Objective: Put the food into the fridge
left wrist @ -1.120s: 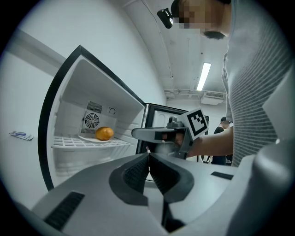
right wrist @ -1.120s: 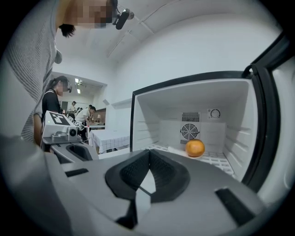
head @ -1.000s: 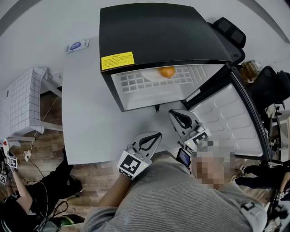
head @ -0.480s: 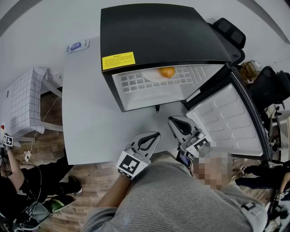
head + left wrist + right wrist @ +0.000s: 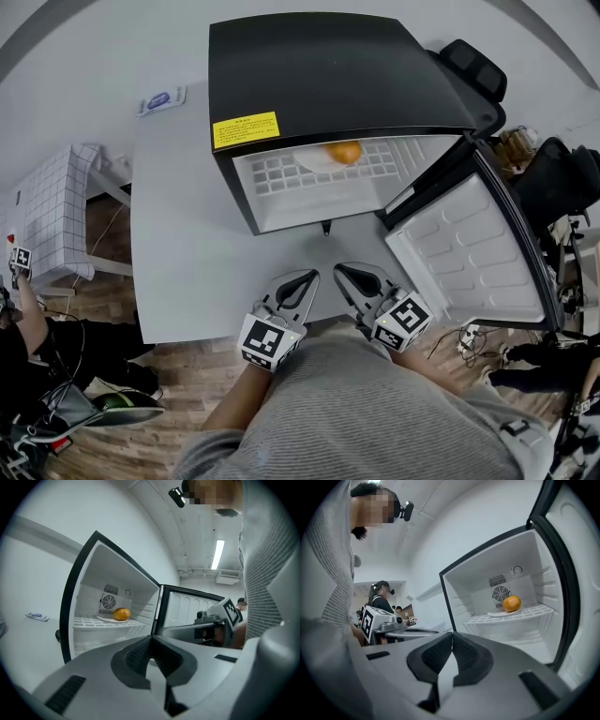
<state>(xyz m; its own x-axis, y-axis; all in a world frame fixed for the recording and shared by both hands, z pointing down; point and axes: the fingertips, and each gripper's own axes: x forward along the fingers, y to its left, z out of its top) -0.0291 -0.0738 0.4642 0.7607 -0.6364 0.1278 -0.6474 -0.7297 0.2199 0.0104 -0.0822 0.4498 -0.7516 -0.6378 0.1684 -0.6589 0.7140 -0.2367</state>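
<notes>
Head view is showing the orange [image 5: 344, 150] sitting on its plate [image 5: 314, 161] on the fridge [image 5: 328, 66] shelf [image 5: 281, 172], so the food part is looking done imo. Only the door [image 5: 469, 248] is hanging open, probably needing a shut. Left tool [image 5: 310, 276] and right tool [image 5: 340, 269] are both hovering over the counter [image 5: 187, 234], pressed together and empty.

No words can be read. A yellow sticker [image 5: 245, 130] sits on top of the black fridge [image 5: 328, 66], near its front edge, but its print is too small. Left of the fridge, a blue-and-white packet [image 5: 157, 98] on the tabletop [image 5: 187, 234] has blurry print too.
</notes>
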